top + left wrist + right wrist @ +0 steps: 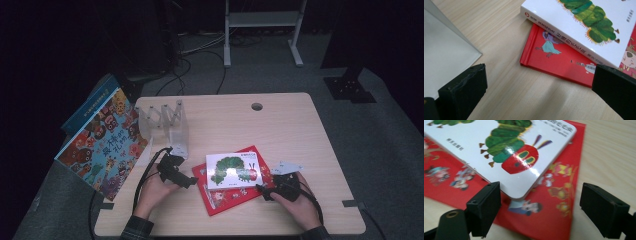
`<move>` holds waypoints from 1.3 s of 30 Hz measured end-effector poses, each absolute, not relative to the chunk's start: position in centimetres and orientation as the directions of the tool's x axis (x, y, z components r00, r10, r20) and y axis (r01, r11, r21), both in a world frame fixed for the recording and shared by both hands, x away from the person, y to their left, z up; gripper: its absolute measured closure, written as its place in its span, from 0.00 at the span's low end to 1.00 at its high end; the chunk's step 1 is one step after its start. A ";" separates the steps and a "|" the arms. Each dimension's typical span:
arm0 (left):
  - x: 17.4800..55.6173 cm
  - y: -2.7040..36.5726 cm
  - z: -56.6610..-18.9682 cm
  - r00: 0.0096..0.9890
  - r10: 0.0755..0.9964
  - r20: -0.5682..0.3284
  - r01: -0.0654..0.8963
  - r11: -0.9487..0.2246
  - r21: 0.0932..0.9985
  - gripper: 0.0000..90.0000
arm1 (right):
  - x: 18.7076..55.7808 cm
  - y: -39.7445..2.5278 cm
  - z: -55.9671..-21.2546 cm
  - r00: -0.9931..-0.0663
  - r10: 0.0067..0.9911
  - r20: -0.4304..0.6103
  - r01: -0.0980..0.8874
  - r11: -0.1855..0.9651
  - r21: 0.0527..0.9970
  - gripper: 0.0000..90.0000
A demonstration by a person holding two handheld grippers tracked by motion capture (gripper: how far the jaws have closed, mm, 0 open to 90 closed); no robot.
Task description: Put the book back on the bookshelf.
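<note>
**Caterpillar book on red book, both claws closing in, nothing gripped**

Caterpillar book lies flat on top of the red book, near the front middle of the surface; it sits askew, so red cover shows along the near edge and at both sides.

Left claw is just left of the stack, jaws spread wide and holding nothing. In the left gripper view the red book's spine corner lies between the jaws, well ahead of them. Right claw is at the stack's right front corner, jaws also wide and empty; the white book's rounded corner hangs just above its left jaw.

Clear book rack stands behind the left hand. A large picture book leans off the surface's left edge.

Risks, as judged:
- A jaw could catch both covers at once, lifting the pair.
- Glossy white cover may slip from a corner-only pinch.
- Pushing sideways could slide the top book instead of gripping it.
- Left claw swinging back may knock the rack.
</note>
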State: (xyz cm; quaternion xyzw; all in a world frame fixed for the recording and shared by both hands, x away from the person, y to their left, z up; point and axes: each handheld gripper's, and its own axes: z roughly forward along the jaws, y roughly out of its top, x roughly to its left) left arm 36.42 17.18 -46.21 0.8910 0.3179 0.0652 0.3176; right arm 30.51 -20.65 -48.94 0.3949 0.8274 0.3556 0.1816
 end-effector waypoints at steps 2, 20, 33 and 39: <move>36.3 17.3 -46.2 0.787 0.611 -0.088 0.527 -0.592 0.610 0.00 | 31.1 -20.9 -49.0 -0.612 0.791 -0.019 0.530 0.428 0.732 0.18; 36.1 17.7 -45.9 0.789 0.607 -0.091 0.520 -0.582 0.625 0.00 | 35.5 -19.0 -47.3 -0.604 0.793 0.075 0.547 0.345 0.763 0.24; 35.9 17.1 -45.9 0.803 0.589 -0.094 0.507 -0.591 0.627 0.00 | 37.8 -17.9 -48.4 -0.610 0.780 0.138 0.592 0.334 0.733 0.21; 35.9 17.2 -45.7 0.807 0.584 -0.089 0.501 -0.597 0.627 0.00 | 37.9 -17.6 -48.7 -0.625 0.760 0.178 0.598 0.320 0.735 0.20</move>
